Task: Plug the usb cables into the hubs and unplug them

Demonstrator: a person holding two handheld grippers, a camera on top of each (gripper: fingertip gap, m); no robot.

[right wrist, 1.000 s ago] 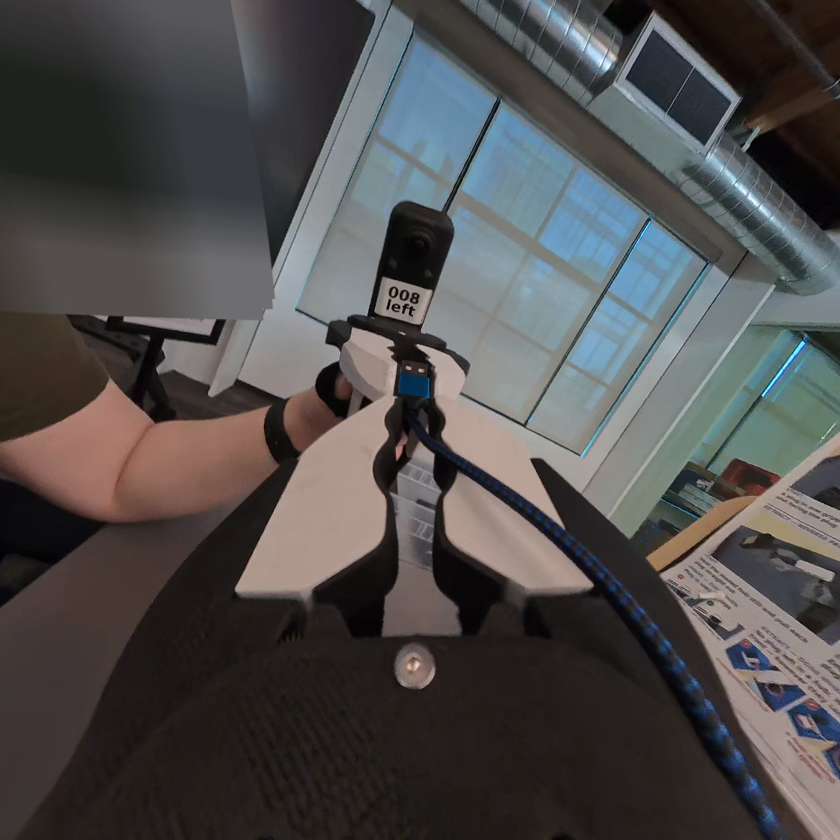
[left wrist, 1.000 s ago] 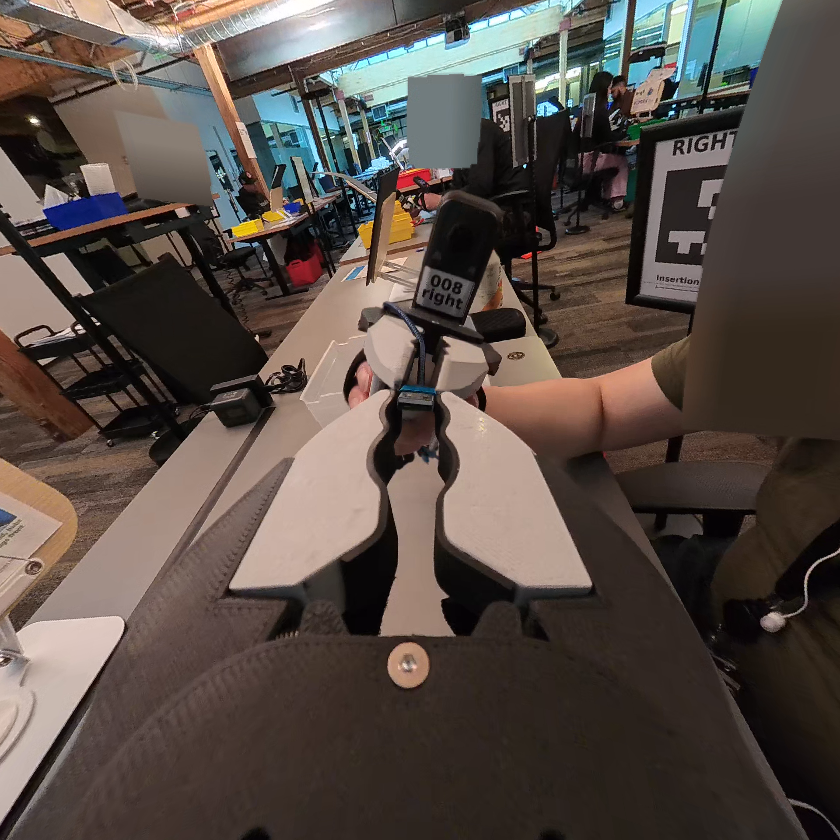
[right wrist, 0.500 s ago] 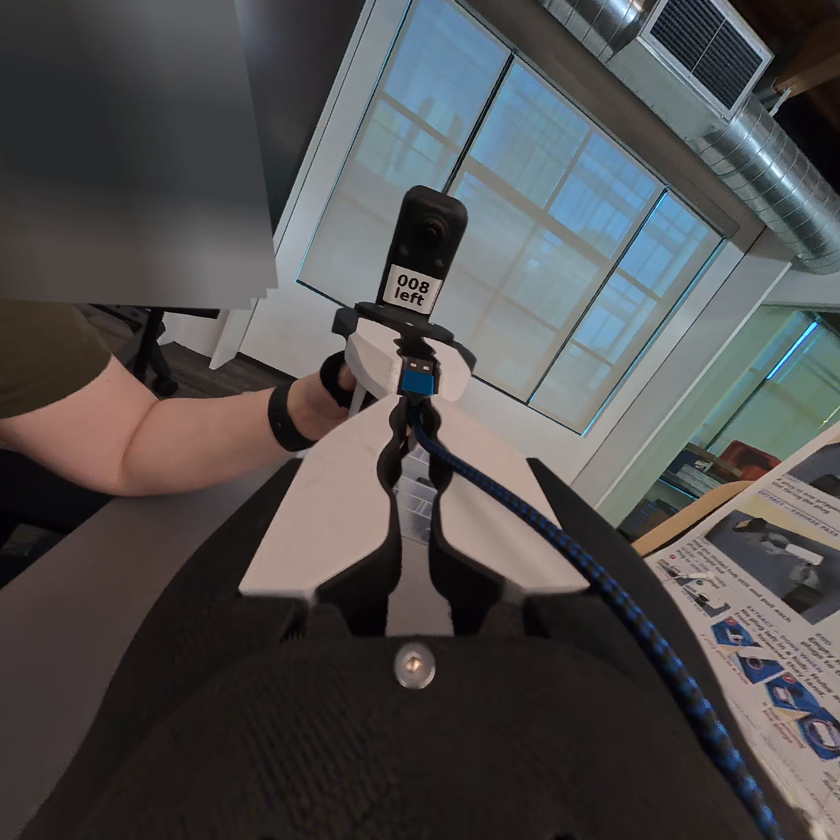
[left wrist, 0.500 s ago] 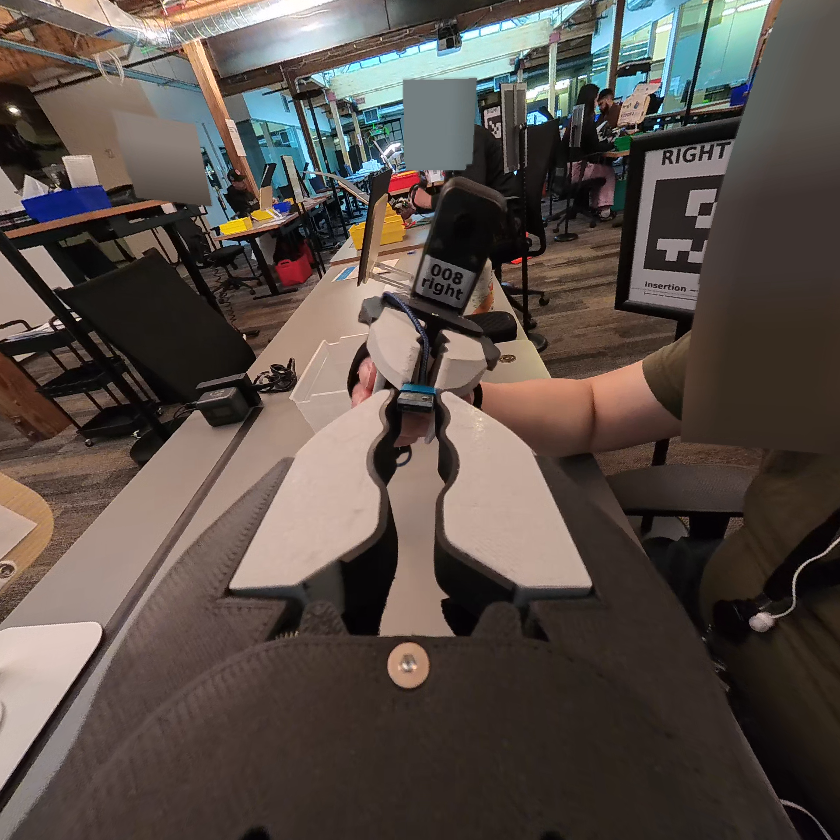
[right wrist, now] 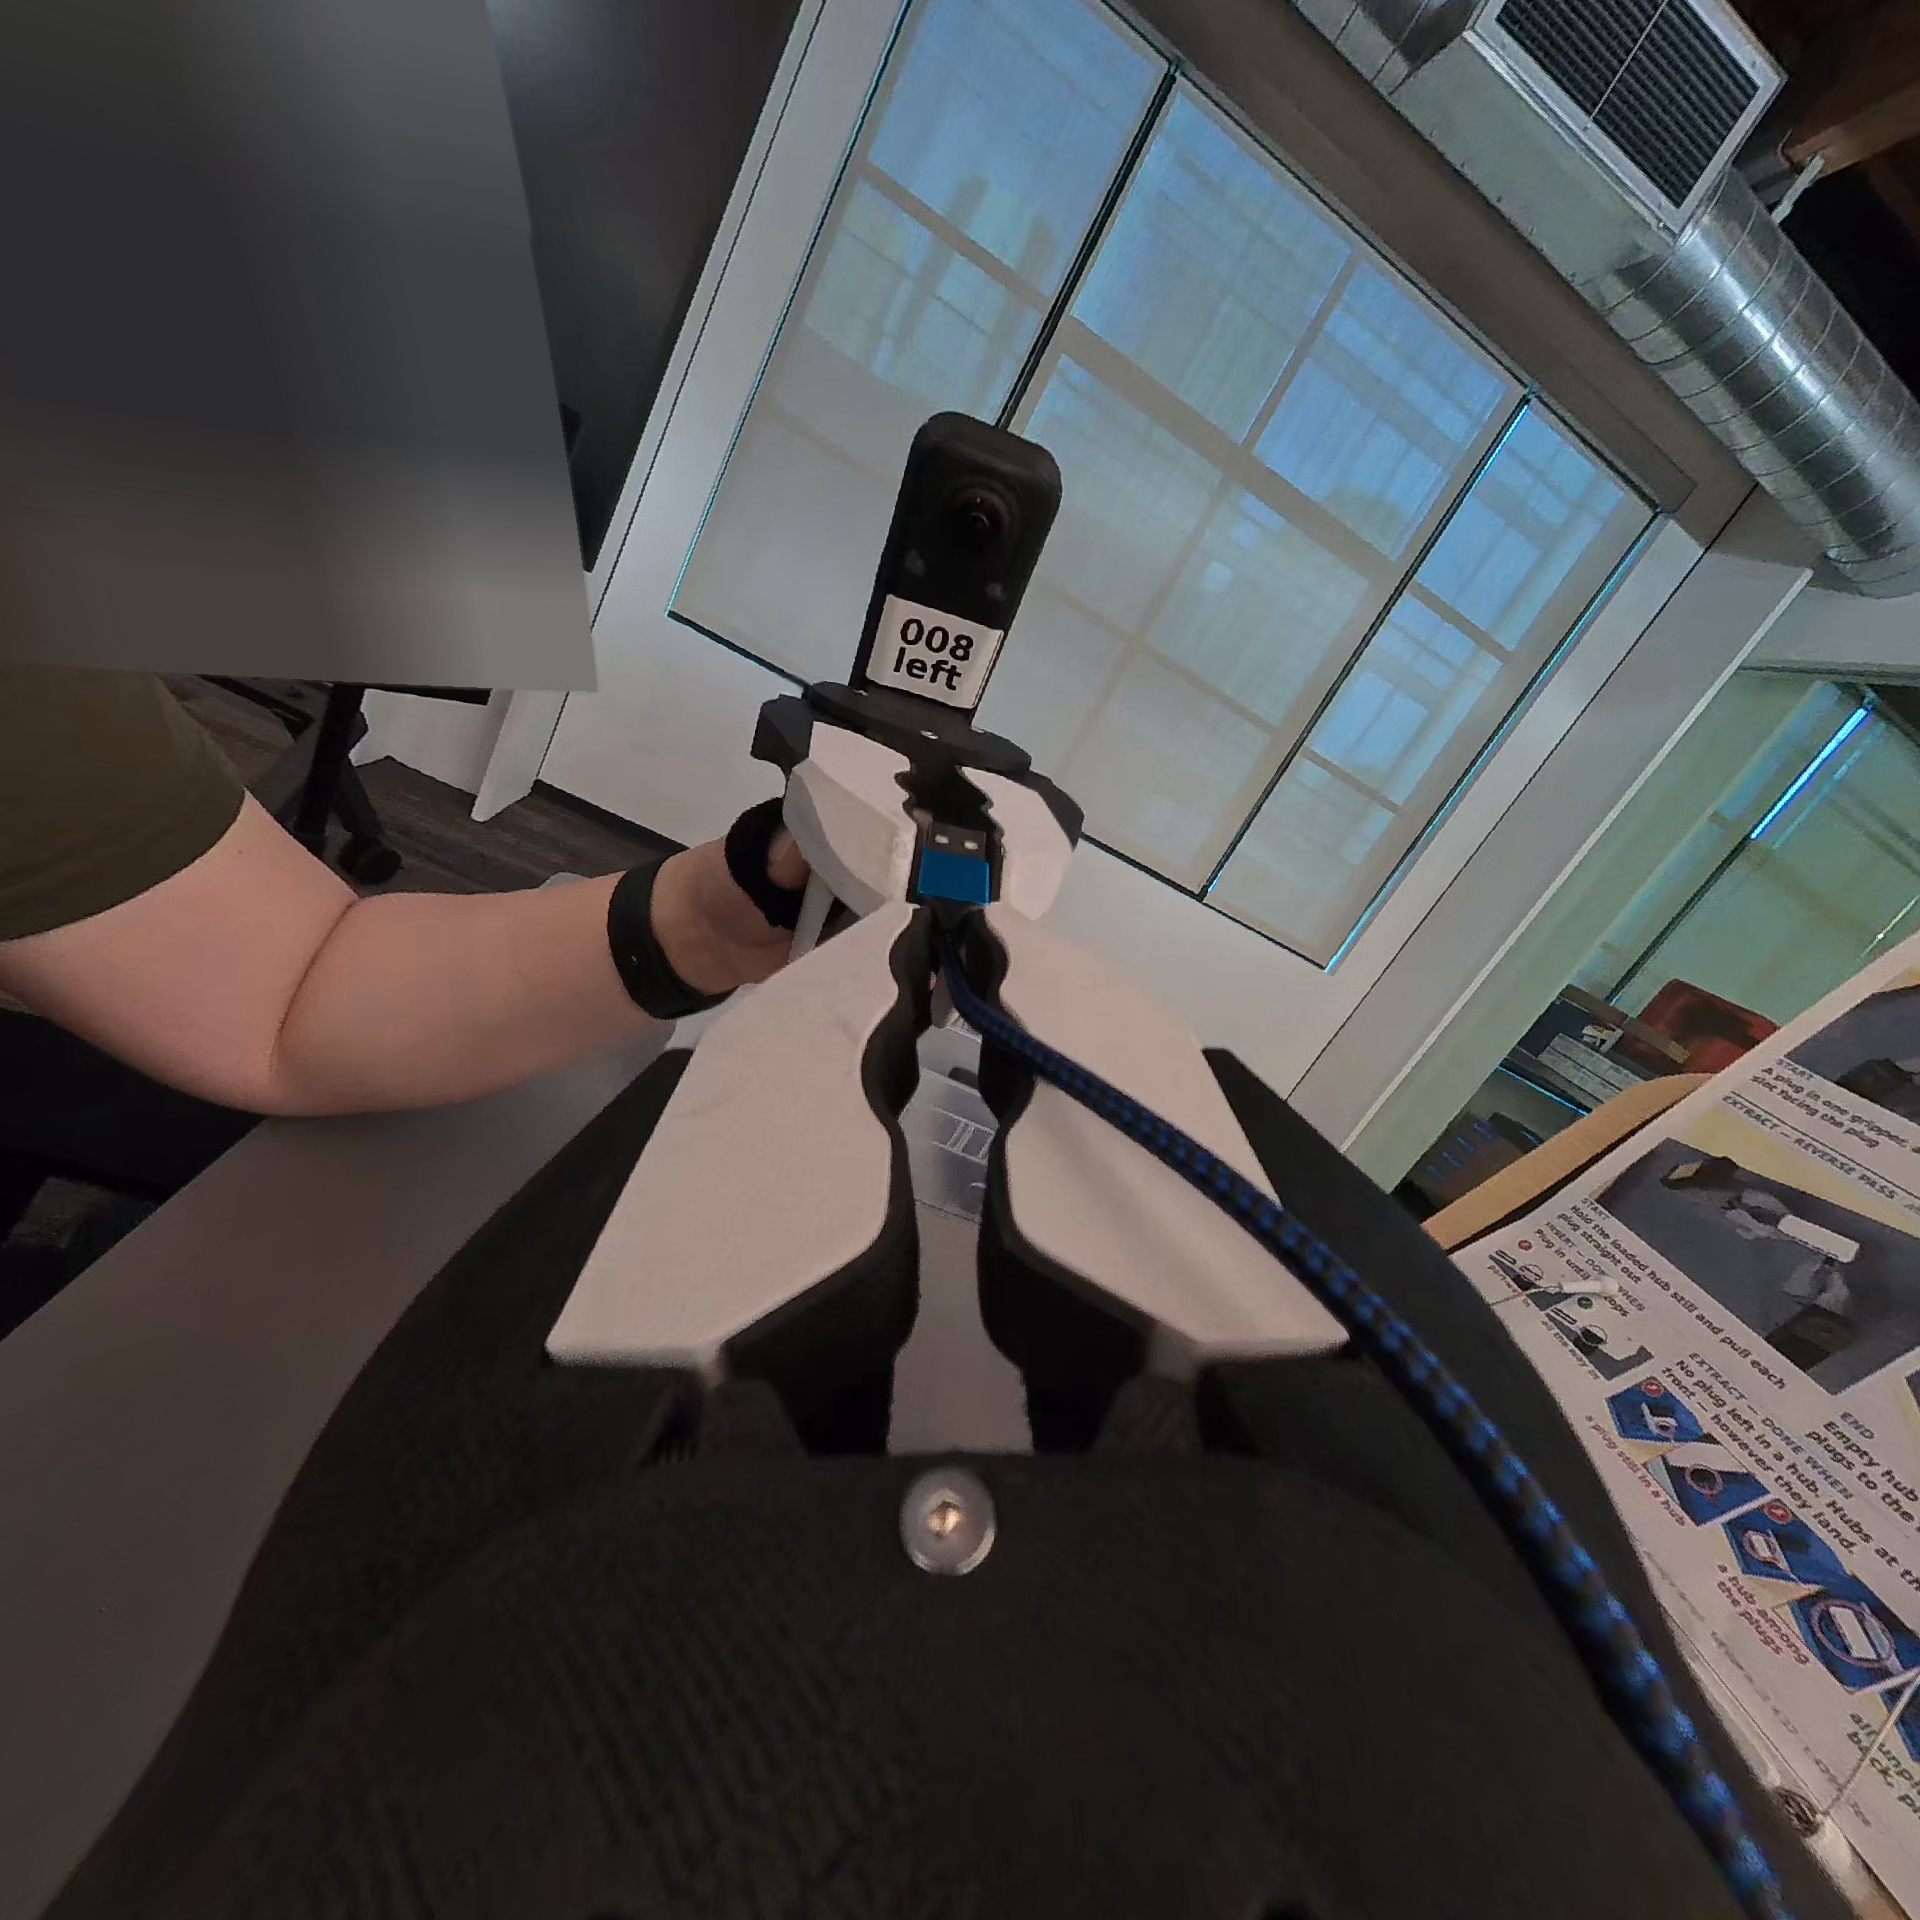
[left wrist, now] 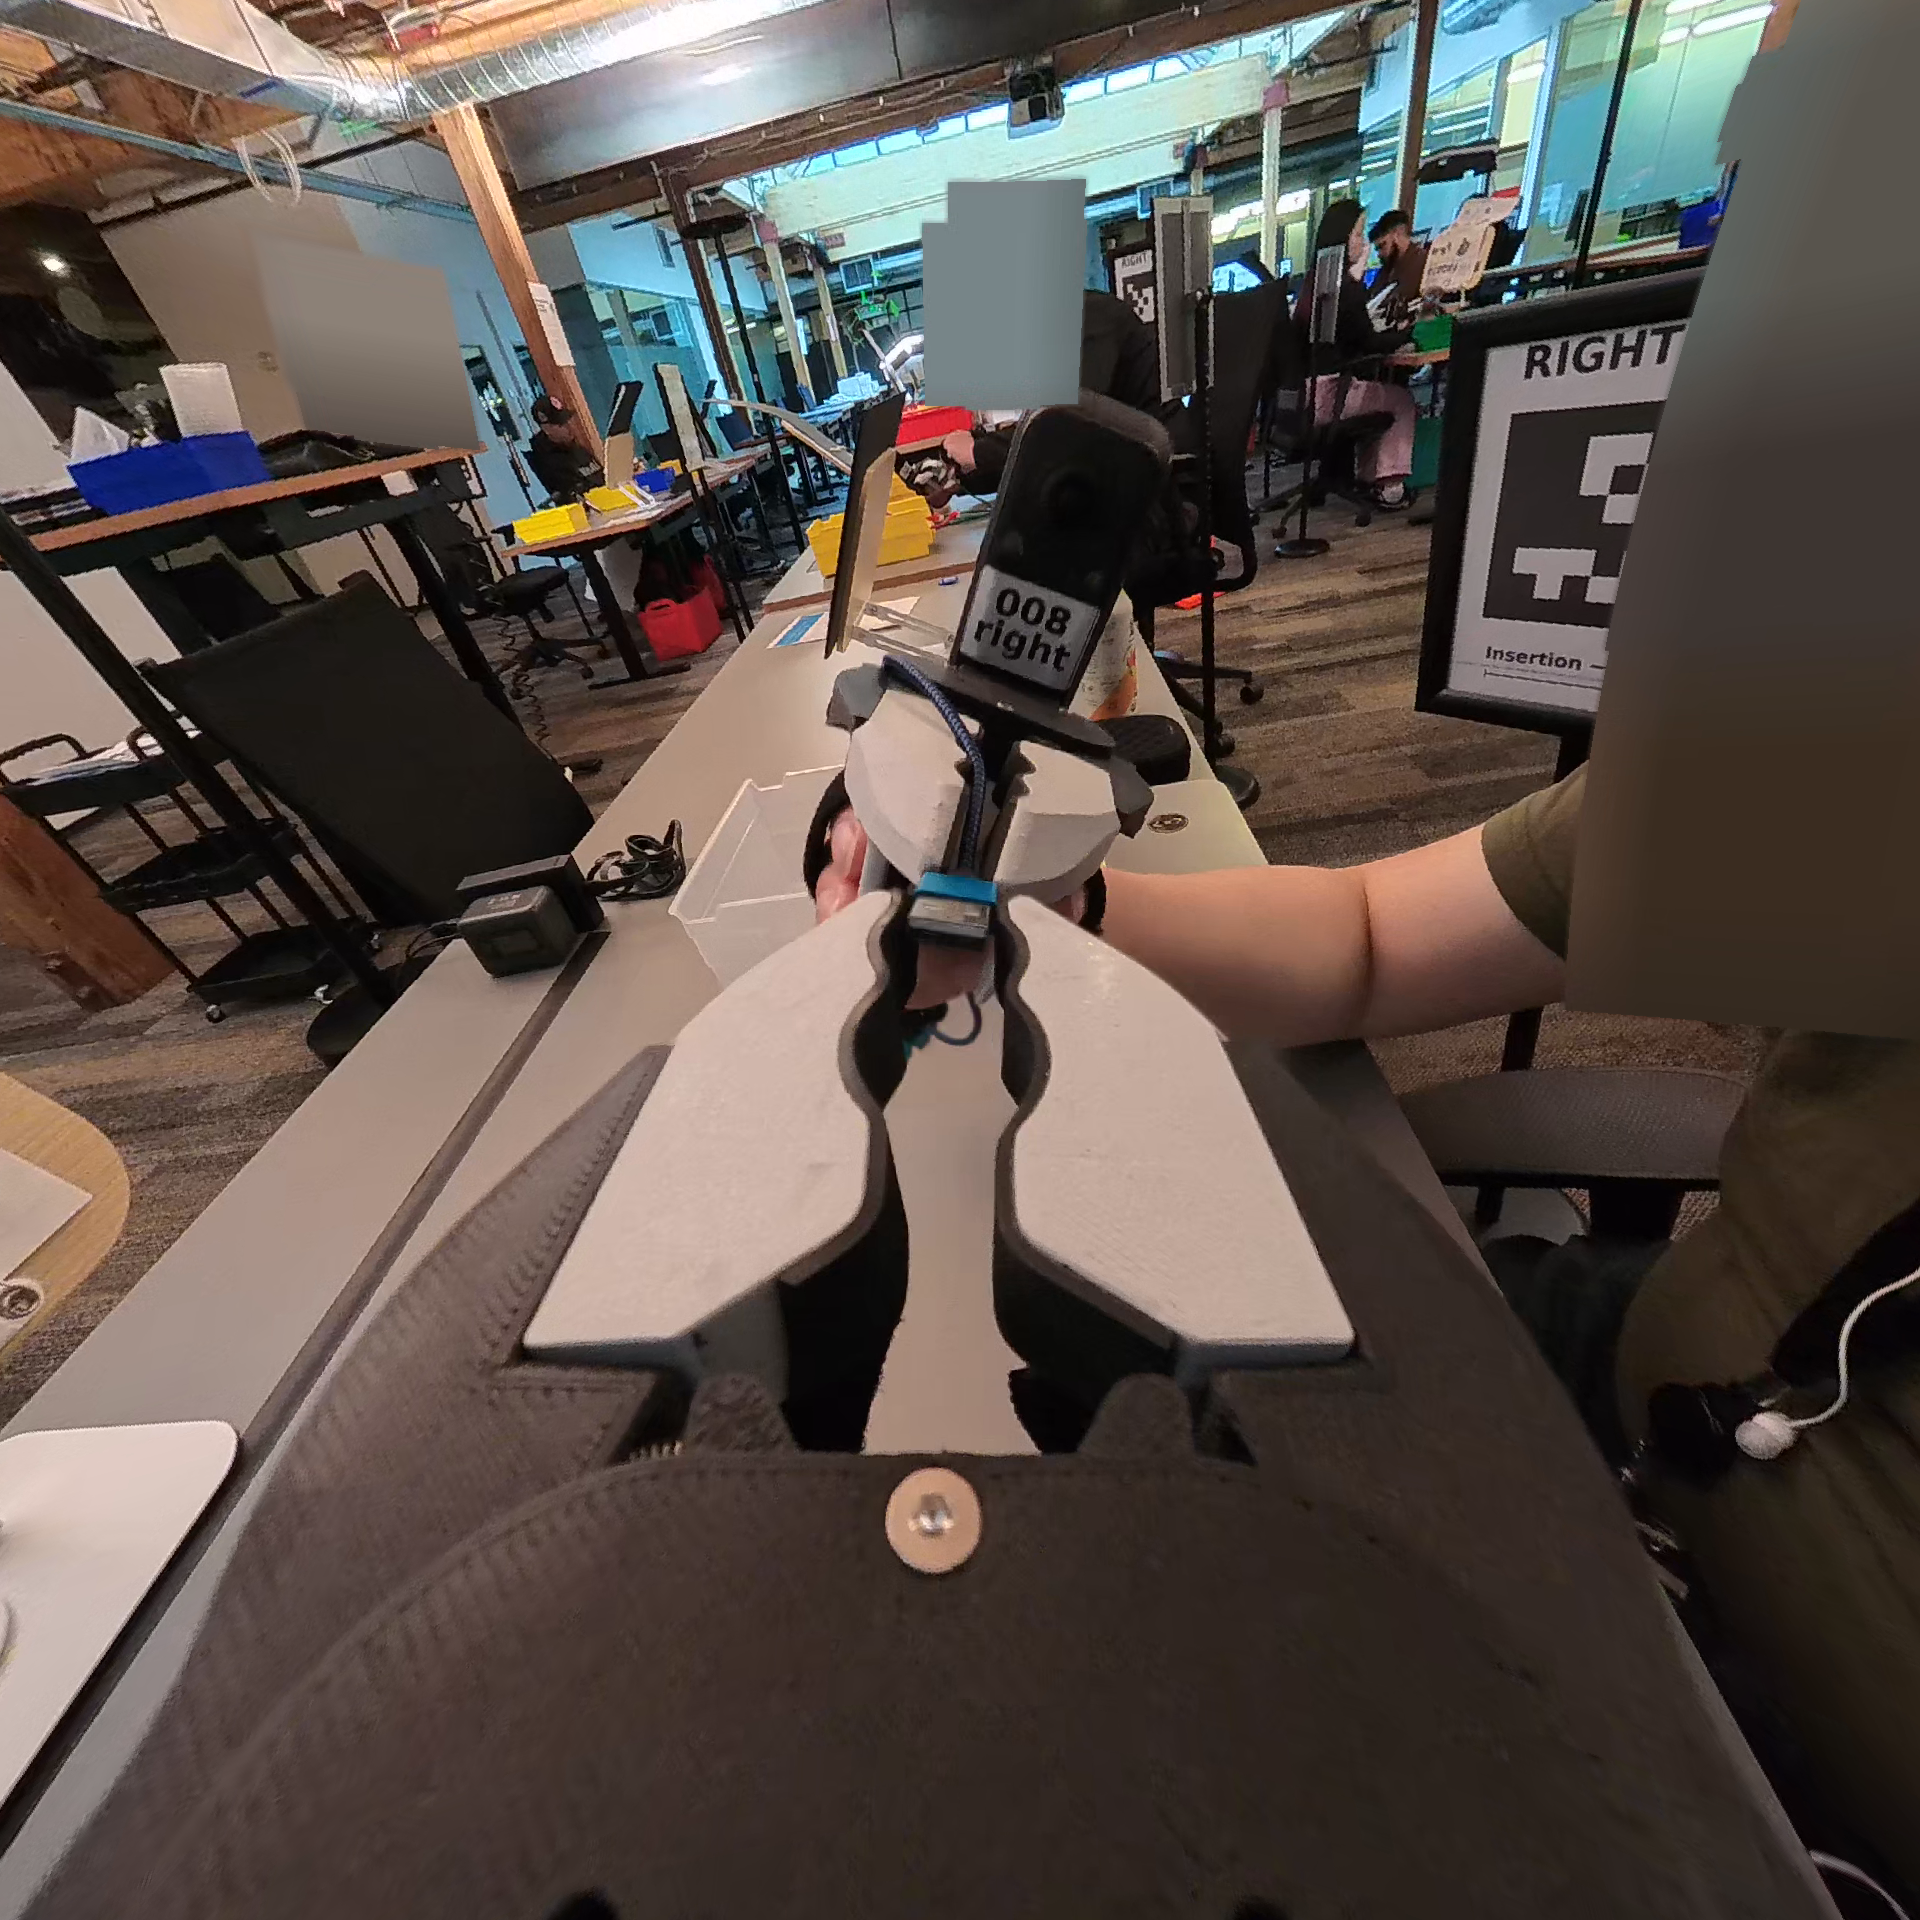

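A blue USB plug [left wrist: 951, 896] on a blue-black braided cable [right wrist: 1299, 1247] sits between my two grippers, which face each other tip to tip above the grey table [left wrist: 416, 1143]. My right gripper [right wrist: 943, 935] is shut on the cable just behind the plug [right wrist: 951, 878]; the cable trails back over its right finger. My left gripper [left wrist: 948, 935] has its jaws close on either side of the plug's metal end. The left gripper also shows in the right wrist view [right wrist: 951, 847], the right gripper in the left wrist view [left wrist: 982, 831]. No hub is visible.
A clear plastic bin [left wrist: 748, 883] and a black box with cords [left wrist: 525, 920] lie on the table beyond the grippers. A printed instruction sheet [right wrist: 1714, 1351] lies to the right. A framed marker sign [left wrist: 1538, 520] and office chairs stand behind. The person's arms reach in. My two grippers' fingertips are within a few centimetres of each other.
Both grippers have drifted together, so the backgrounds shift slightly. The plug stays between the two sets of fingertips and the jaws have not changed.
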